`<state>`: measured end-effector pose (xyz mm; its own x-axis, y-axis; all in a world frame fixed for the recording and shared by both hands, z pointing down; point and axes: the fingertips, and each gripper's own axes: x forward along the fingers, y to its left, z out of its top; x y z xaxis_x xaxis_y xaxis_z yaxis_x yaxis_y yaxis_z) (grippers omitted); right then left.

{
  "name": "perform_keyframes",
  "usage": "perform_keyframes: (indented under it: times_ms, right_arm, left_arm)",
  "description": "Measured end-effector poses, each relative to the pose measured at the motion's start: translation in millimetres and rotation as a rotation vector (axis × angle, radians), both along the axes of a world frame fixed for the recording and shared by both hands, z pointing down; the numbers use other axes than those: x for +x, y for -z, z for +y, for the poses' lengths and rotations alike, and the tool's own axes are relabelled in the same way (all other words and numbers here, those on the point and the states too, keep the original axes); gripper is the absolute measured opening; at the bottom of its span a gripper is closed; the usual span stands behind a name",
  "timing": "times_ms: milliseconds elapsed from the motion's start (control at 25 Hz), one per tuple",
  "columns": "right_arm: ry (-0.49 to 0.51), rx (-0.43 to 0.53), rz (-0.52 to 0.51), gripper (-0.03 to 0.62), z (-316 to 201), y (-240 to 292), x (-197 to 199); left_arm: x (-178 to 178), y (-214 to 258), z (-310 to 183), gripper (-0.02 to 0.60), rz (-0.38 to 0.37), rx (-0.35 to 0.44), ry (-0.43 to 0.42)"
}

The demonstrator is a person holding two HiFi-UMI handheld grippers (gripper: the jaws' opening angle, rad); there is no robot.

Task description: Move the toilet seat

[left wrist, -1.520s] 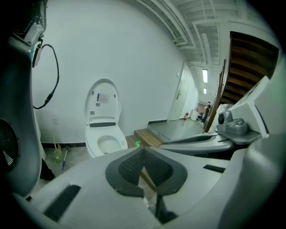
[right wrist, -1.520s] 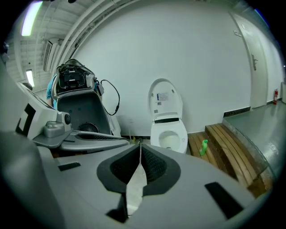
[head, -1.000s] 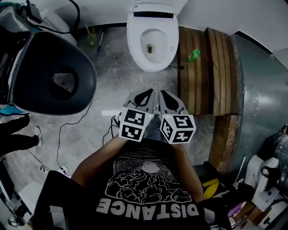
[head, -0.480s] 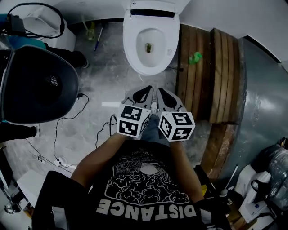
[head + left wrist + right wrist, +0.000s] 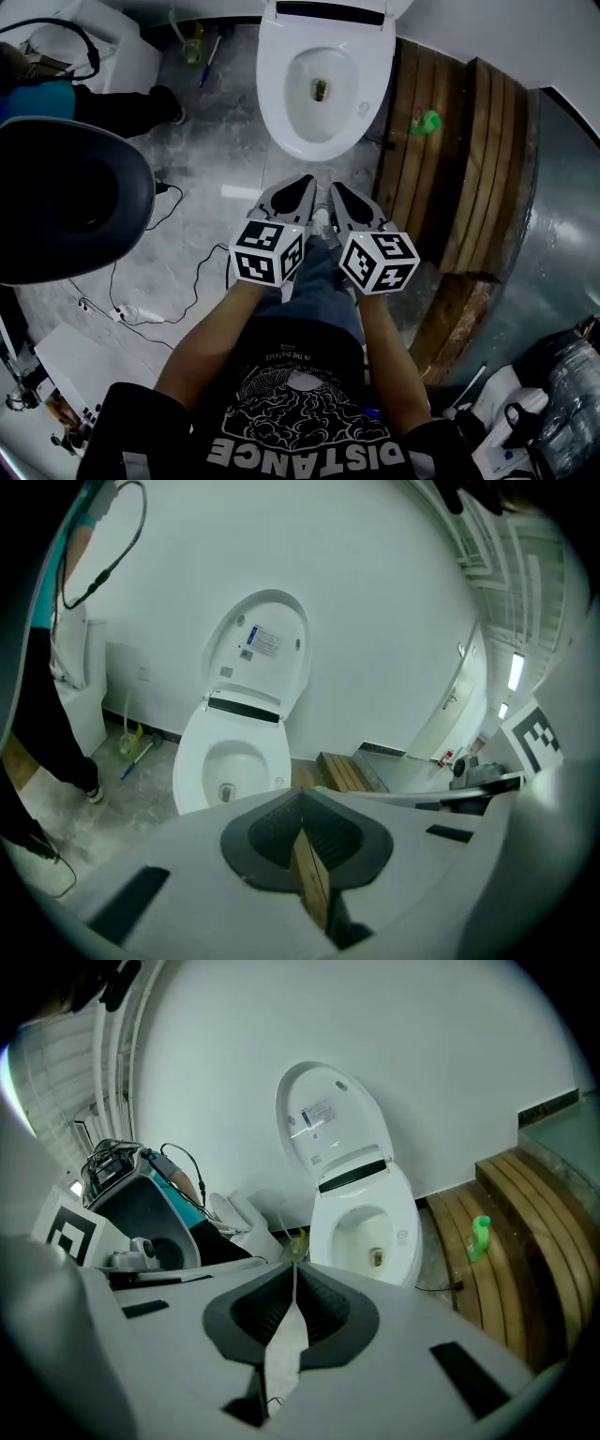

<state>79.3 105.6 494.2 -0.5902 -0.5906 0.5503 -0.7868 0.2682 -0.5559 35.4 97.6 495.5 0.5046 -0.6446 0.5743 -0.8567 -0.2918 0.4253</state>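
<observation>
Green bottle (image 5: 427, 122) on wooden slats (image 5: 473, 159); power strip (image 5: 141, 314) on floor (image 5: 220, 141); dark dome (image 5: 66, 202), possibly chair back, left.

The closed, empty left claw (image 5: 302, 799) faces a toilet (image 5: 195, 754), lid (image 5: 265, 653) raised.

The floor (image 5: 202, 131) is grey and mottled like stone, with thin black cables (image 5: 192, 272) trailing across it to a white power strip (image 5: 131, 314). A plain white wall (image 5: 375, 583) rises behind. At the right, a curved step of dark wooden slats (image 5: 469, 159) borders a raised grey surface (image 5: 553, 225), and a green bottle (image 5: 427, 122) sits on the slats. A strip light (image 5: 517, 670) glows overhead.
</observation>
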Motion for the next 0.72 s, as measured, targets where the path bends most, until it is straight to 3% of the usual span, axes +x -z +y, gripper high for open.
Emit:
perform_keyframes:
  times_ms: [240, 360, 720]
  right_arm:
    - [-0.016, -0.058, -0.09, 0.021, -17, -48, 5]
    - [-0.011, -0.074, -0.129, 0.021, -26, -71, 0]
    - [-0.013, -0.121, -0.173, 0.021, -28, -135, -24]
  left_arm:
    - [-8, -52, -7, 0.014, 0.046, -0.092, 0.046]
    - [-13, -75, -14, 0.014, 0.108, -0.11, 0.082]
    - [-28, -152, -17, 0.014, 0.226, -0.199, 0.132]
